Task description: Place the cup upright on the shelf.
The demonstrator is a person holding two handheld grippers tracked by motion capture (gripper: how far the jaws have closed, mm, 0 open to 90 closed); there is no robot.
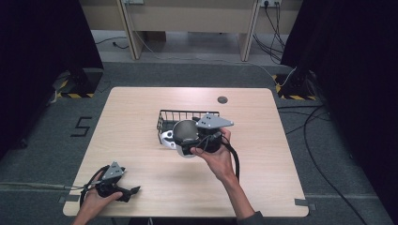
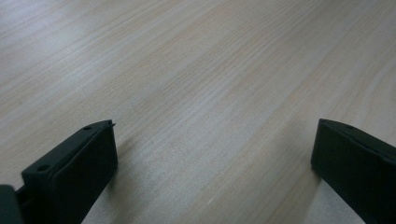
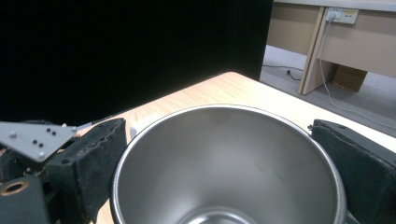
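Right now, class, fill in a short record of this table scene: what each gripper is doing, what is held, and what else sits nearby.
Right gripper: jaws set on either side of a steel cup, gripping it
Cup: empty, shiny inside, open mouth facing the right gripper's camera
Left gripper: open, jaws wide apart, low over the table's near left corner
Wire basket: black, behind the cup
White object: beside the basket, unclear what it is
Table: light wood

Steel cup (image 3: 229, 163) clamped between the black jaws

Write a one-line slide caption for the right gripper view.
Right gripper shut on the shiny round steel cup, its open mouth facing the camera, above the light wooden table.
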